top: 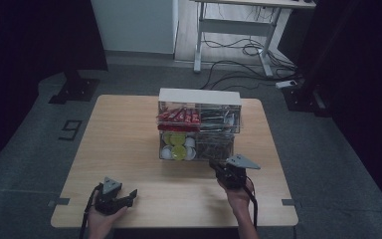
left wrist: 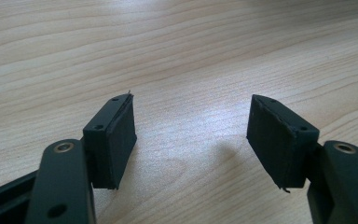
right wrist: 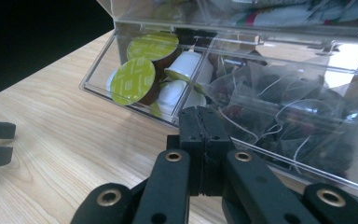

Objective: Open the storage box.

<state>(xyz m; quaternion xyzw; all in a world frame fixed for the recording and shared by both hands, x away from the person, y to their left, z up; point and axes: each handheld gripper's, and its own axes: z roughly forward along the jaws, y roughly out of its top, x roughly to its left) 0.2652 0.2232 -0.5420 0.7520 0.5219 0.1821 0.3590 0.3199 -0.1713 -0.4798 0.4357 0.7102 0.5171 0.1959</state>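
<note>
- High view: a clear plastic organizer (top: 199, 124) is sitting mid-table on the wooden table (top: 124, 144), with red sachets (top: 178, 117) in the top left section, dark packets (top: 219, 118) top right, green-lidded and white capsules (top: 178, 147) bottom left and tea bags (top: 215, 145) bottom right. The right gripper (top: 214, 164) is hovering just in front of the organizer's lower right corner, pointing at it, held by the person's right hand (top: 238, 196). The left gripper (top: 131, 195) is resting near the table's front edge on the left, well apart from the organizer, in the left hand (top: 99, 216).
- Left gripper view: the left gripper (left wrist: 191, 135) is showing both jaws standing wide apart with nothing between them, just bare wood grain underneath.
- Right gripper view: the right gripper (right wrist: 204, 135) is pressing its two pads flat together, fully closed on nothing. The tip is sitting just in front of the lower drawer (right wrist: 279, 154), around where the capsule section (right wrist: 147, 77) is meeting the tea bag section (right wrist: 284, 116). Can't tell if it's actually touching the plastic.
</note>
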